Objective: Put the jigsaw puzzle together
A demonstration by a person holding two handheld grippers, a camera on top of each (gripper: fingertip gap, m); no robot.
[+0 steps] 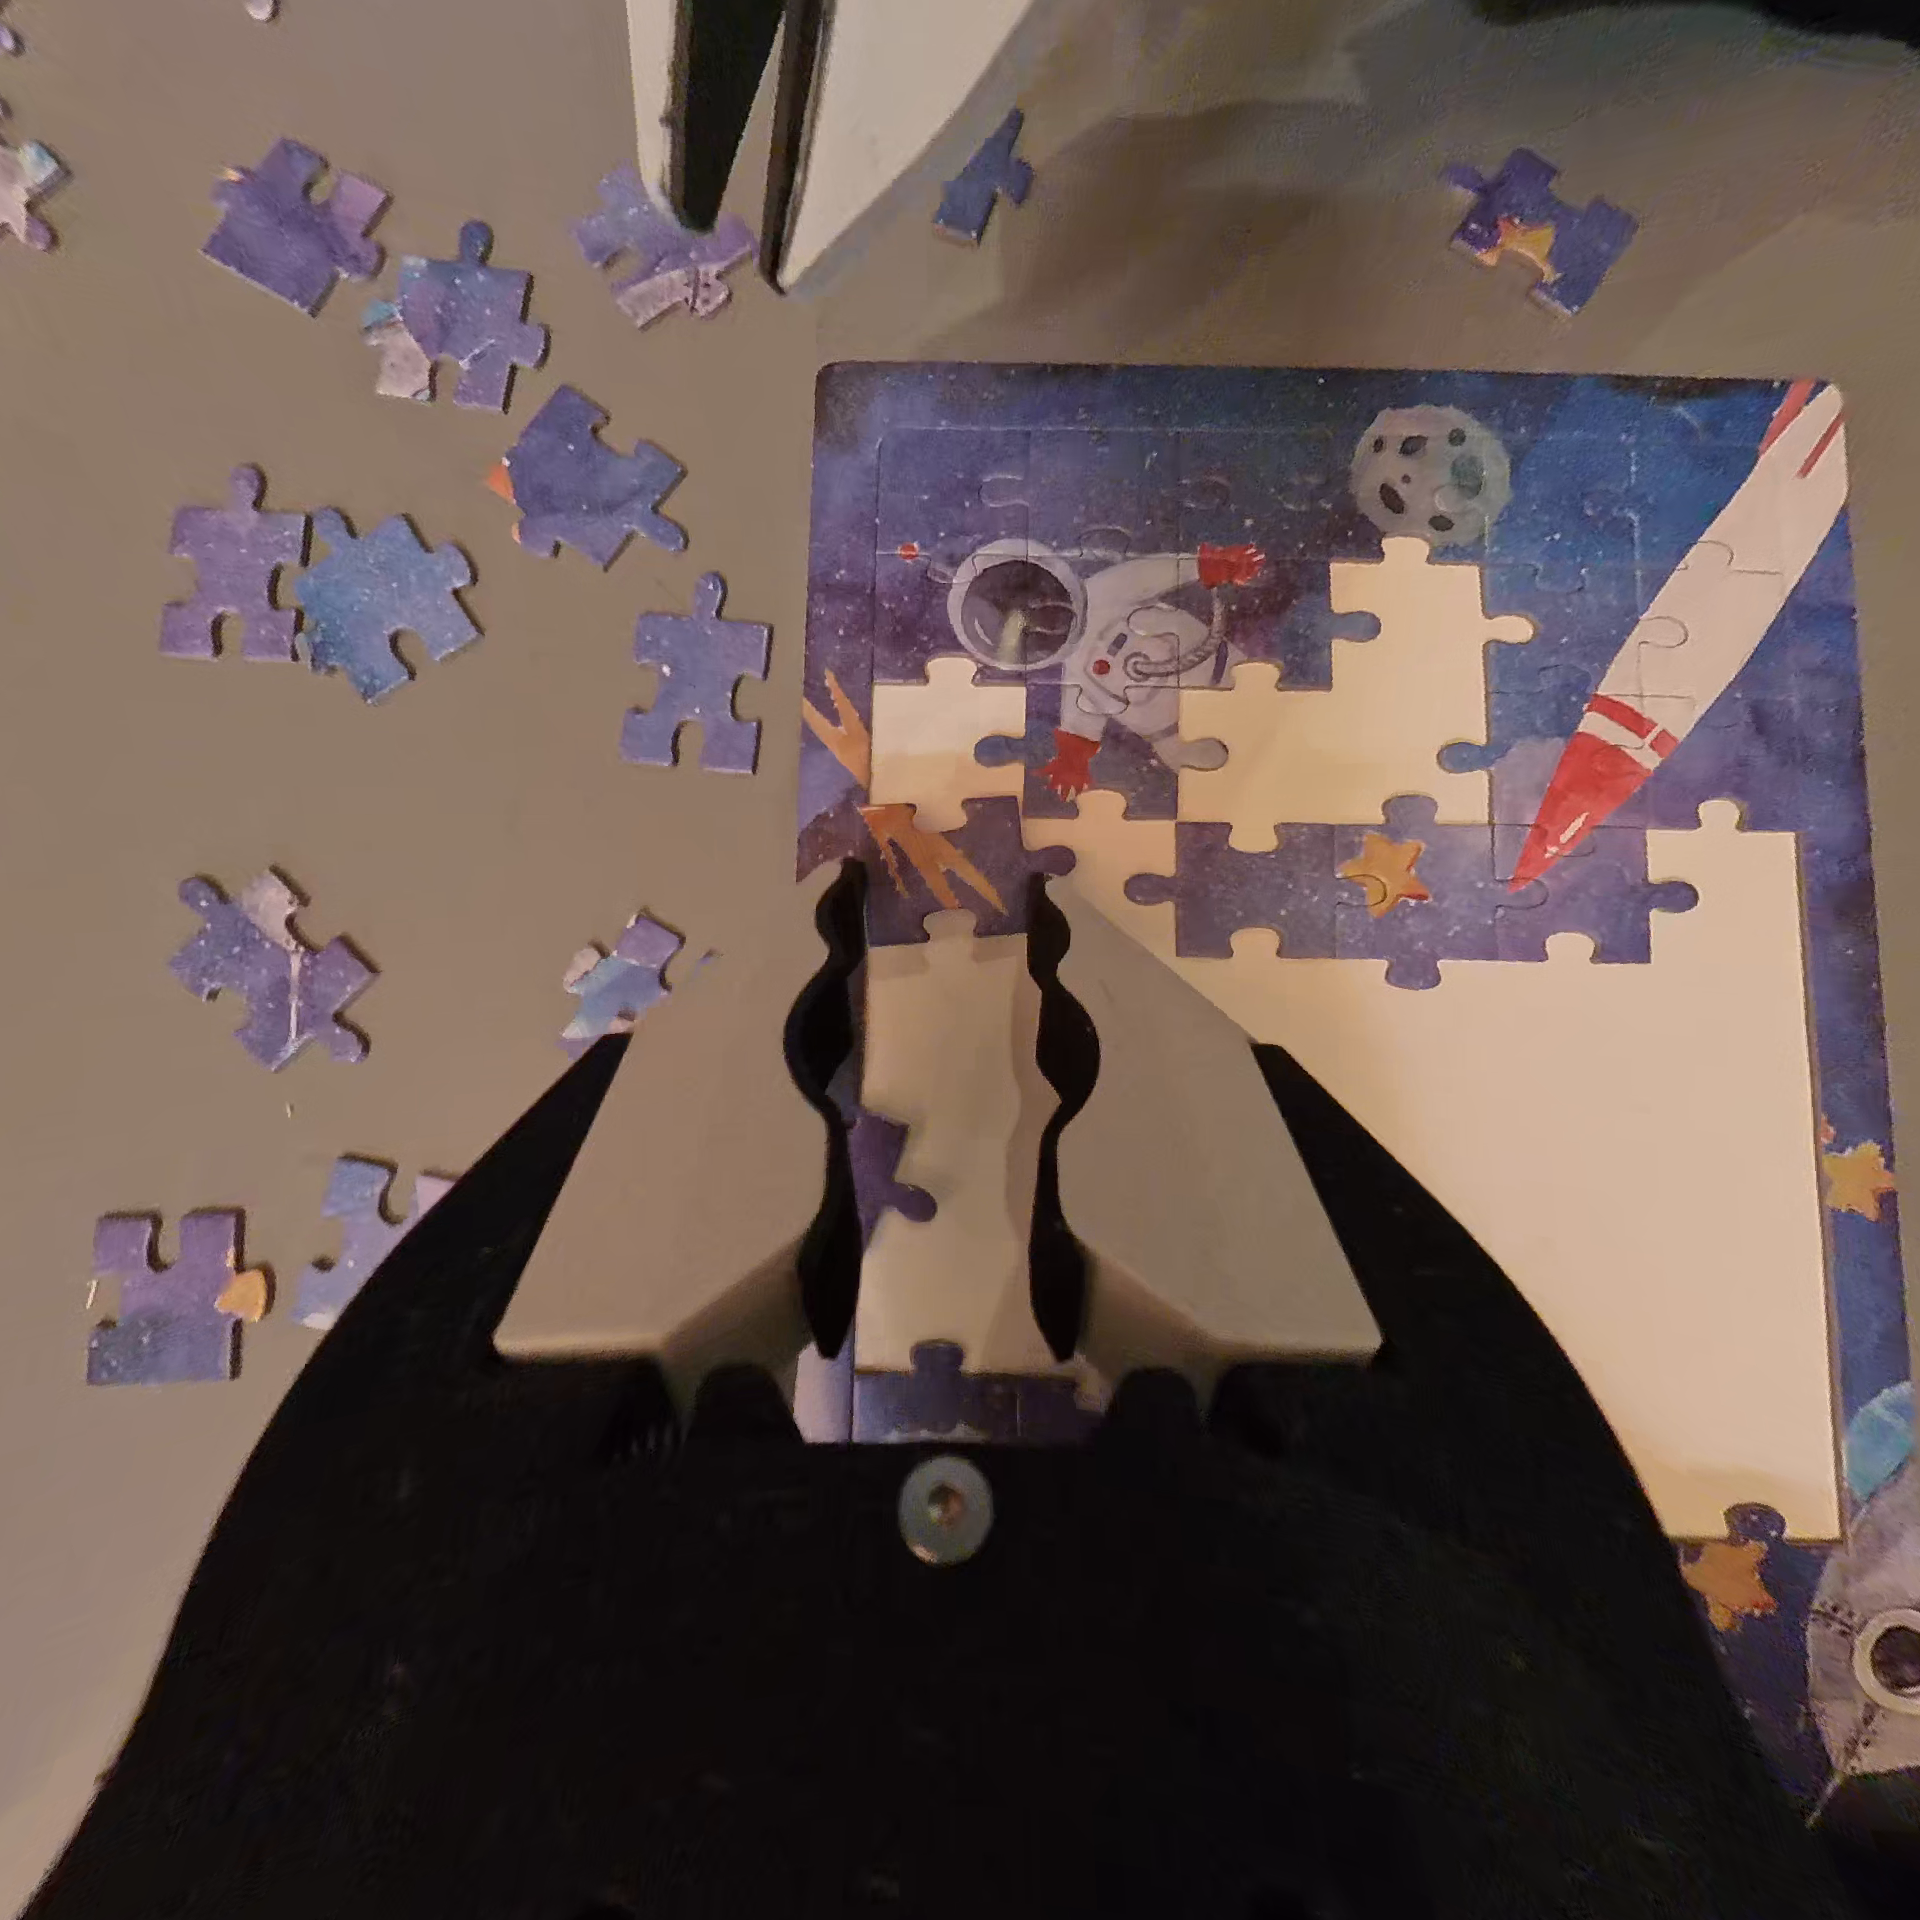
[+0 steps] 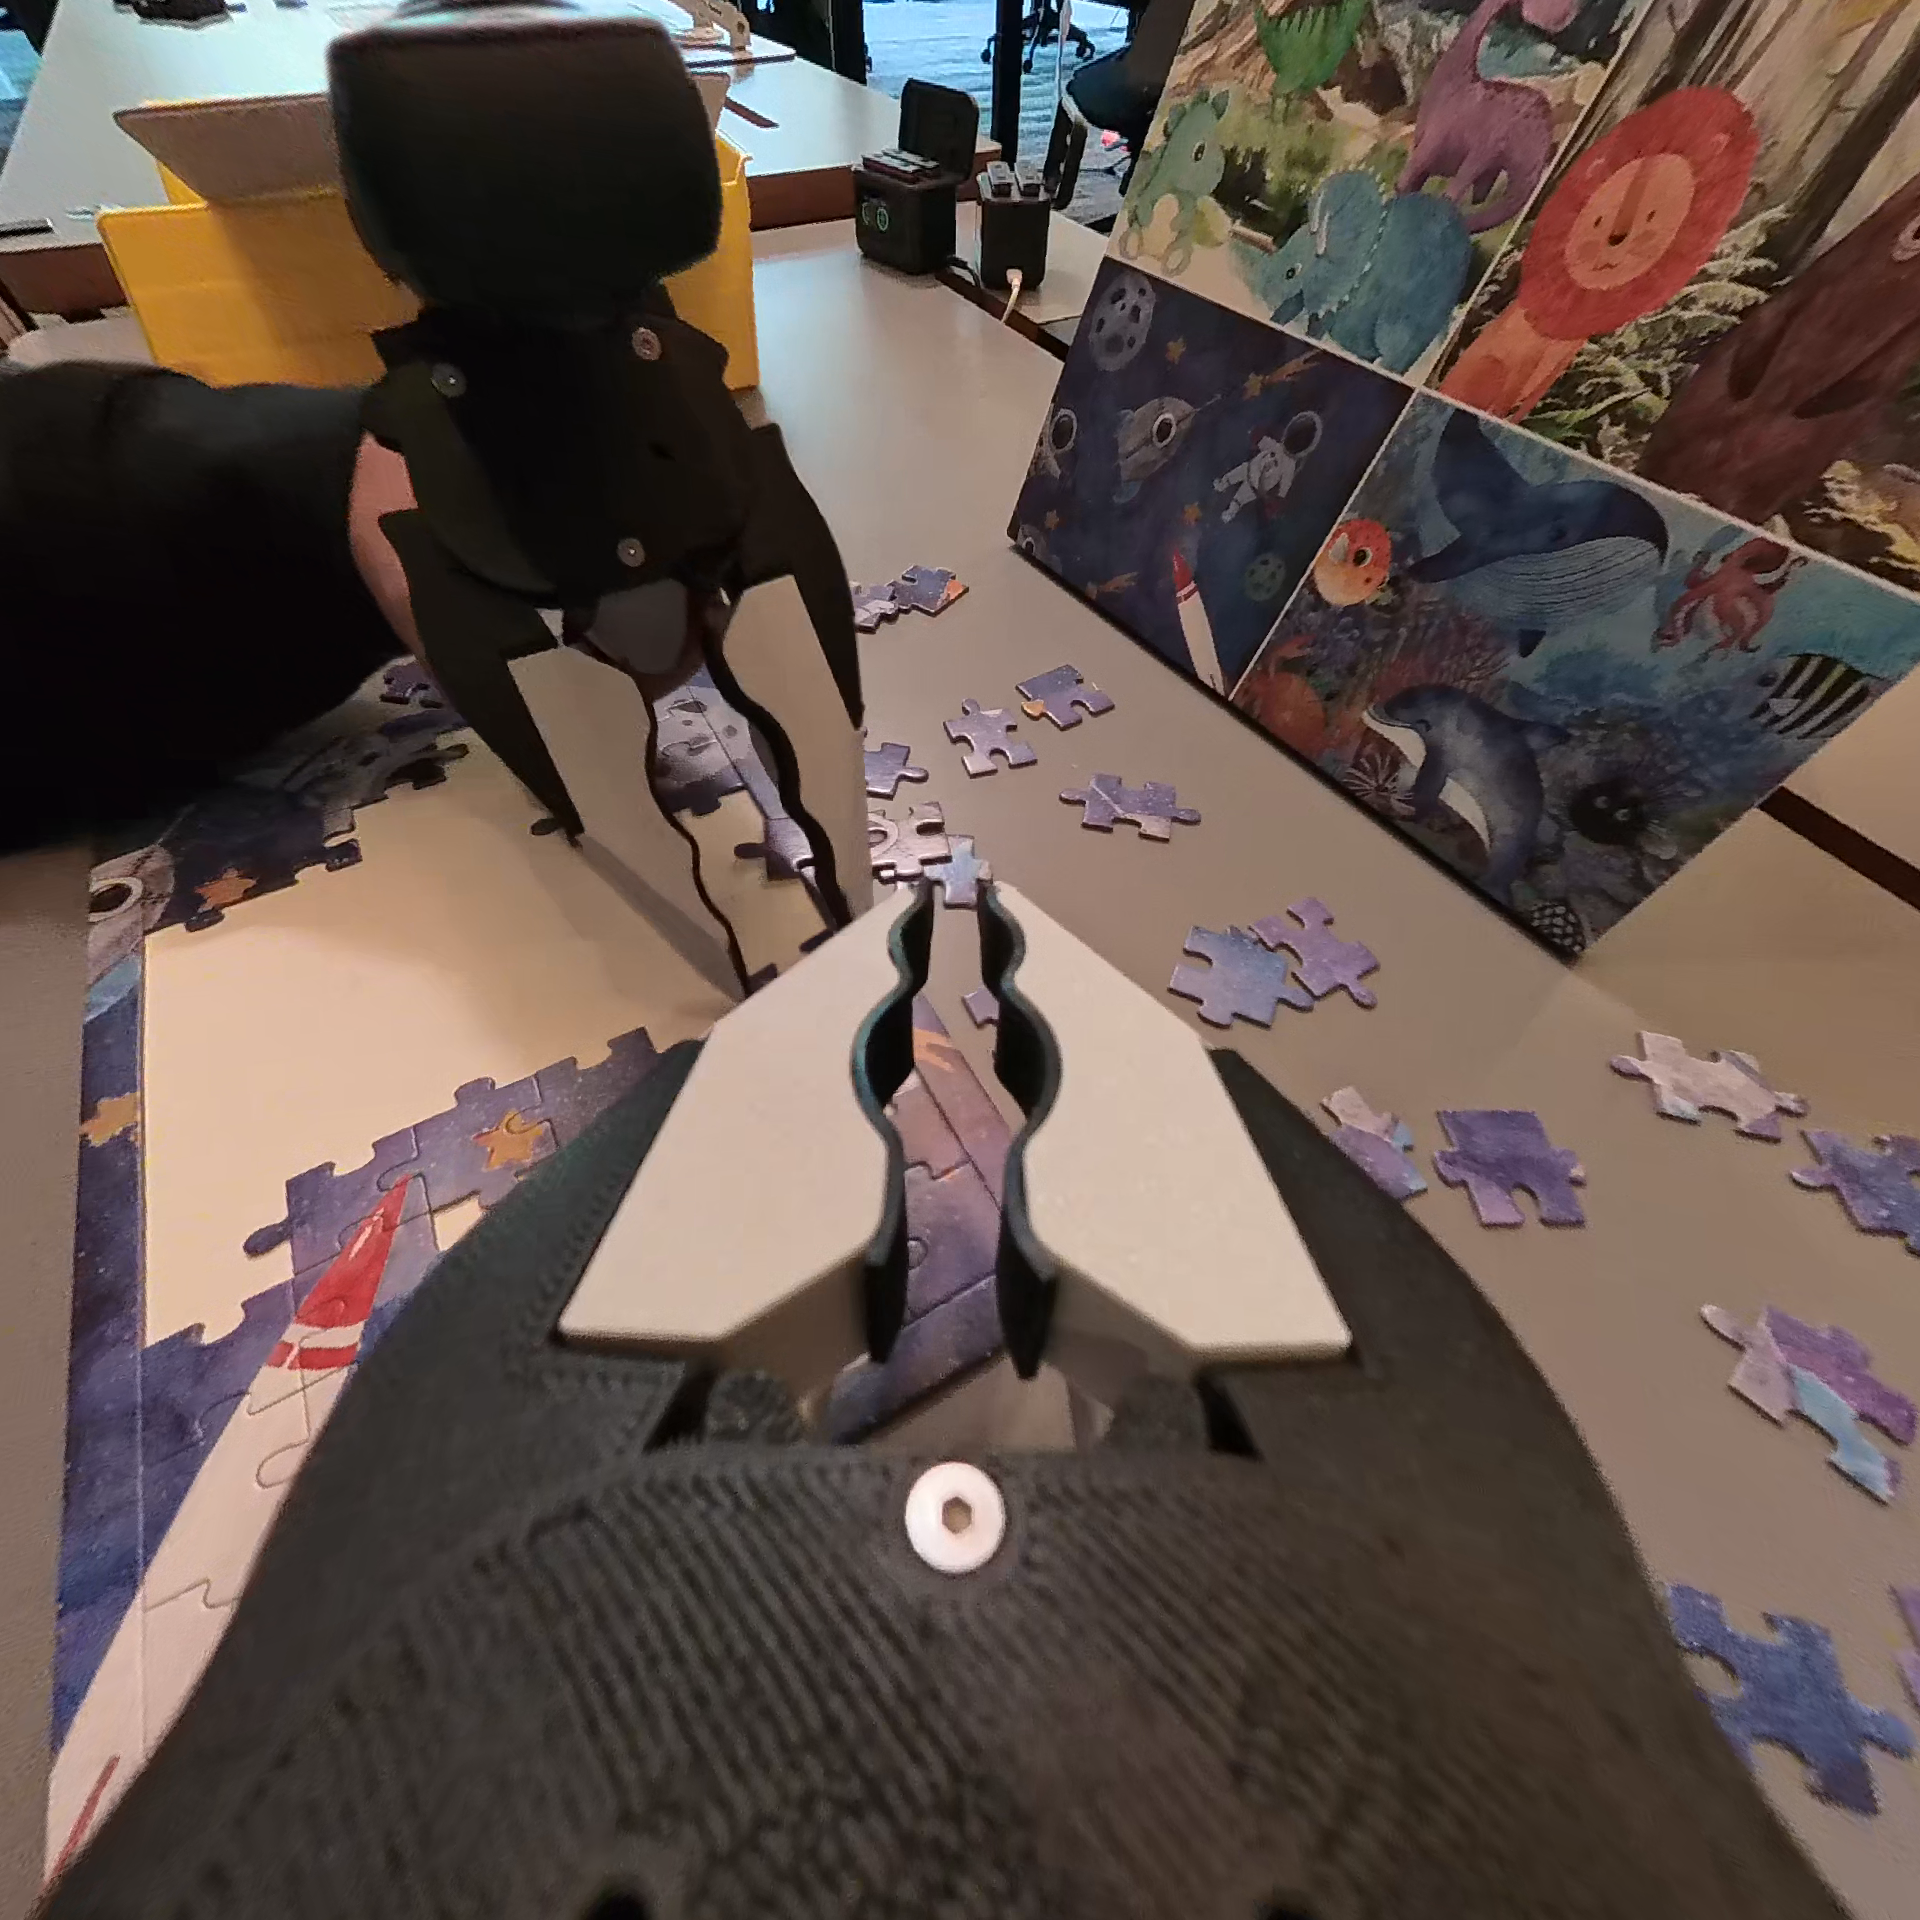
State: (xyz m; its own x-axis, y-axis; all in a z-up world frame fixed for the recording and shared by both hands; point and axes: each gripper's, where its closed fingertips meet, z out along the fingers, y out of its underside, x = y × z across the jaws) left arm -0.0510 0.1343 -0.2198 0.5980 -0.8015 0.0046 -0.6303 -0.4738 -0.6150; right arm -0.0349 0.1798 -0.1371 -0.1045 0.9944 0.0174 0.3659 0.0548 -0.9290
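From my left wrist, my left gripper [image 1: 943, 883] pinches a comet-marked puzzle piece [image 1: 951, 862] at the puzzle board's [image 1: 1455, 1195] edge on the grey table [image 1: 468, 1091]. From my right wrist, my right gripper [image 2: 958, 902] nips a small bluish piece [image 2: 961, 871]; a yellow bin [image 2: 249, 291] and more tables lie beyond.

Yellow bin [image 2: 213, 301] stood on bench [image 2: 894, 416] behind work area, cardboard sheet [image 2: 223, 156] resting across its top. Two black charger cases [image 2: 914, 213] sat farther back, cable plugged into one. Illustrated picture board [image 2: 1538, 416] leaned upright at right. Second bench [image 2: 104, 94] lay beyond.
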